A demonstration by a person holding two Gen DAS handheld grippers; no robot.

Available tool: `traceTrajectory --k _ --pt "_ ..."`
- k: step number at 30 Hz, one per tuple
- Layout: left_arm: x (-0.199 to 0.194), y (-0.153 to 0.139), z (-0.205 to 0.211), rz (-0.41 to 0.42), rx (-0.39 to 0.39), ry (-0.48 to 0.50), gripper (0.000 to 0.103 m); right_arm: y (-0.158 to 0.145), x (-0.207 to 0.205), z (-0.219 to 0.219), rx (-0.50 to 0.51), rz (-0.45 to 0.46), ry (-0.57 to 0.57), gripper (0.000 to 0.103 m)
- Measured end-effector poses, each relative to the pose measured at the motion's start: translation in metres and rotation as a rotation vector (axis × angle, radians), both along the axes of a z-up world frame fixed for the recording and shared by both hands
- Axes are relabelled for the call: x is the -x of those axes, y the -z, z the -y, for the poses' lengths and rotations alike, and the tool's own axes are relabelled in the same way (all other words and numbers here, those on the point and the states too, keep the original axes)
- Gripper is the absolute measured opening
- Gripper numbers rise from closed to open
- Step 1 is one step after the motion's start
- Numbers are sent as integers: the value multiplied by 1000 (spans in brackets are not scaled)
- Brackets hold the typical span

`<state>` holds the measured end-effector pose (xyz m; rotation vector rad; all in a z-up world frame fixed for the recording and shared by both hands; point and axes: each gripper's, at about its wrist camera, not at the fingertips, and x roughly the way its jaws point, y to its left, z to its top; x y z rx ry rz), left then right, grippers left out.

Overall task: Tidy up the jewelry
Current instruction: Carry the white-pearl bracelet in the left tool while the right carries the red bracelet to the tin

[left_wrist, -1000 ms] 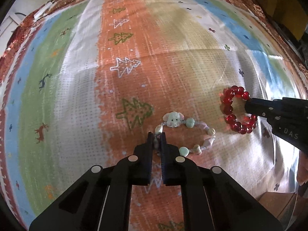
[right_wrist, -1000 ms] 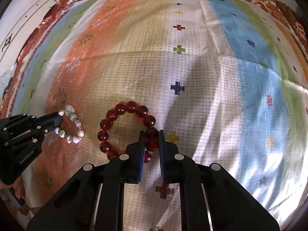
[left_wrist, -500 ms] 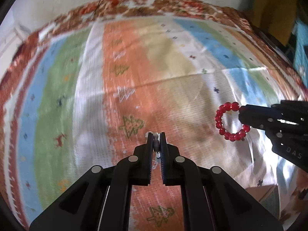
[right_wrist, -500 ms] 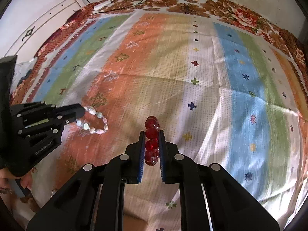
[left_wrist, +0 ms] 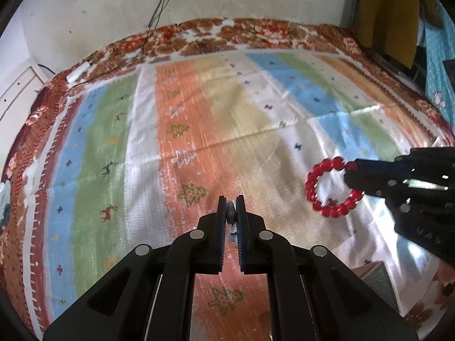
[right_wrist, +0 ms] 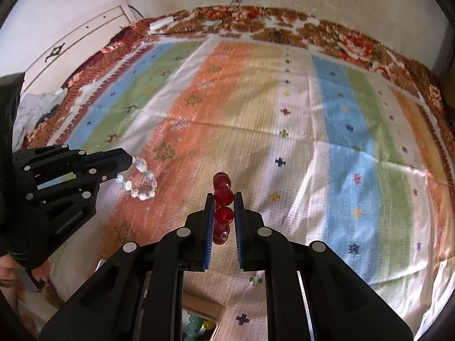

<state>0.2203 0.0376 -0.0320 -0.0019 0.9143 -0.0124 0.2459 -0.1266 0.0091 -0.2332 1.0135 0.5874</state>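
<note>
Both bracelets have left the bed: a second earlier each lay flat on the striped bedspread [left_wrist: 233, 119], and now each hangs clear of it. The left gripper [left_wrist: 231, 213] has its jaws clenched on one bead of the pale bead bracelet [right_wrist: 141, 182], whose loop dangles below the fingertips in the right wrist view. The right gripper [right_wrist: 224, 201] has its jaws clamped on the red bead bracelet [left_wrist: 330, 187], seen edge-on between its own fingers and as an open ring in the left wrist view. The wider field now shows far more of the bed than before. The lift probably ends the pick-up stage, with carrying to storage next; a small box [right_wrist: 199, 325] holding green and yellow beads, just visible under the right gripper, is a likely destination. The surface is a bed covered by a cloth with orange, blue, green and white stripes, tree and deer motifs, and a red-brown floral border. Behind it stand a stained pale wall [left_wrist: 199, 2] with hanging cables and a white panel.
</note>
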Motion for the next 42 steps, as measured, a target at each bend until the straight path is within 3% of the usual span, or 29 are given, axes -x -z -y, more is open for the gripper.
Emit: traceTrajectory --k 17,28,34,42 --pt "43 -33 32 77 4 36 7 -23 36 32 -68 24 11 14" --pt "64 -33 42 82 24 48 7 -29 59 40 -61 74 5 14" --pt "74 -34 40 71 83 50 7 -32 64 43 -100 58 -8 14" --pt "92 -39 46 99 94 56 7 -39 81 41 -121 70 -47 14"
